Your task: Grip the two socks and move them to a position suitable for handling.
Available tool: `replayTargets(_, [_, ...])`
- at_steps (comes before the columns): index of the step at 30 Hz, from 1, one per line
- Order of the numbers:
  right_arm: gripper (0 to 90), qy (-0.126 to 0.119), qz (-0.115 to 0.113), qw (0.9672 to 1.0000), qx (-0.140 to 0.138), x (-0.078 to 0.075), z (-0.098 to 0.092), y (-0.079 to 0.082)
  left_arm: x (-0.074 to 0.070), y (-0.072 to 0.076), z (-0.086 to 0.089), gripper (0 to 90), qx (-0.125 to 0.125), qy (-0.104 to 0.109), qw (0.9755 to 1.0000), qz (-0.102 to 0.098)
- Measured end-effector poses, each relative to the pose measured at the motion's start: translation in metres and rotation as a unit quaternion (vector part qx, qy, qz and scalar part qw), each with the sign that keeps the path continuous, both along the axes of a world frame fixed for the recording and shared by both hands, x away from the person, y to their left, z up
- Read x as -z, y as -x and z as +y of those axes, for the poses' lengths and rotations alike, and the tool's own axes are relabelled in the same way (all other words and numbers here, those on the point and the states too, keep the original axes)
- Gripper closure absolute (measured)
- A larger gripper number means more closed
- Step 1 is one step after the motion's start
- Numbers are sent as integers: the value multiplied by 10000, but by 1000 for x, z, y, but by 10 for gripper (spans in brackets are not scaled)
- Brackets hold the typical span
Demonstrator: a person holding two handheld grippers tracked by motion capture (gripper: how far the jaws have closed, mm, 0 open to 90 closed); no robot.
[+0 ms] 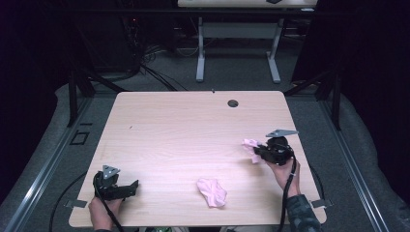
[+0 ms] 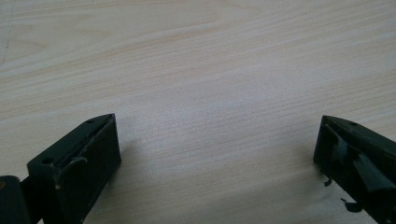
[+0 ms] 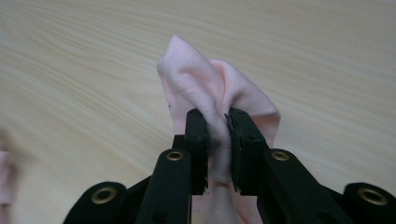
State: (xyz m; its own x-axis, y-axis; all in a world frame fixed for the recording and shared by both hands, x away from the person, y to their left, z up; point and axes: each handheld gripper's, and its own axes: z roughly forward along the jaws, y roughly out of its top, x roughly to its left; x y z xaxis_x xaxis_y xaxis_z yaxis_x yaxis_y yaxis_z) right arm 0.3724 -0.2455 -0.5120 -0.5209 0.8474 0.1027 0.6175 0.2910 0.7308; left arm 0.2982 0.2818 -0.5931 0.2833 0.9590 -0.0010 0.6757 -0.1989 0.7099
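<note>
Pink cloth is what the work turns on: one small pink piece (image 3: 219, 93) is pinched between the two black jaws of the right gripper (image 3: 218, 135), bunched into a fold that stands up above the jaw tips, with more of the fabric hanging down between the jaw arms. The pads press on it from both sides, so this gripper is clamped on the cloth. In the high view the right gripper (image 1: 257, 151) sits over the right part of the wooden table (image 1: 183, 125), held by the person's right hand (image 1: 283, 169), and the gripped cloth (image 1: 250, 145) pokes out from its tip toward the table's middle; whether its lower edge touches the wood cannot be told. A second pink cloth (image 1: 212, 192) lies crumpled on the table near the front edge, well apart from both grippers and roughly between them, a little nearer the right one. The left gripper (image 1: 126, 189) rests low at the front left corner of the table in the person's left hand (image 1: 101, 212), its tip pointing toward the second cloth. In the left gripper view its jaws stand wide apart, one at each lower corner, with bare pale wood (image 2: 205, 93) between them and no thing held. A dark round hole (image 1: 233, 103) shows near the table's far edge.
</note>
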Motion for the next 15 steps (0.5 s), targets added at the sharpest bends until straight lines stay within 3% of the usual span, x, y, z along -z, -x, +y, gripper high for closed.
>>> replayTargets(1, [788, 0, 0, 10000, 0, 0, 0, 0, 0, 0, 0, 1, -1, 1, 10000, 0])
replayTargets(2, [786, -9, -67, 9996, -280, -8, 20, 1, 0, 0, 0, 2, -1, 1, 10000, 0])
replayTargets(3, [785, -6, -77, 9992, -402, -10, 28, 1, 0, 0, 0, 1, -1, 1, 10000, -1])
replayTargets(4, [785, -6, -77, 9992, -402, -10, 28, 1, 0, 0, 0, 1, -1, 1, 10000, -1])
replayTargets(5, [783, 24, -88, 9976, -687, -10, 48, 1, 0, 0, 0, 2, 1, 1, 10000, 0])
replayTargets(6, [783, 24, -88, 9976, -687, -10, 48, 1, 0, 0, 0, 2, 1, 1, 10000, 0])
replayTargets(7, [780, 118, -13, 9956, -933, -5, 68, -1, 0, 0, 0, 2, -3, 1, 10000, -3])
replayTargets(8, [780, 118, -13, 9956, -933, -5, 68, -1, 0, 0, 0, 2, -3, 1, 10000, -3])
replayTargets(9, [778, 280, 112, 9929, -1147, 4, 87, -4, 0, 0, 0, 2, -1, -1, 10000, 0])
replayTargets(10, [778, 280, 112, 9929, -1147, 4, 87, -4, 0, 0, 0, 2, -1, -1, 10000, 0])
replayTargets(11, [774, 363, 264, 9901, -1331, 14, 100, -8, 0, 0, 0, 2, -5, 2, 10000, 4])
replayTargets(13, [772, 394, 303, 9894, -1362, 19, 104, -10, 0, 0, 0, 2, 0, -2, 10000, -1])
replayTargets(15, [755, 588, 500, 9862, -1464, 37, 116, -17, 0, 0, 0, 2, -1, -2, 10000, -1])
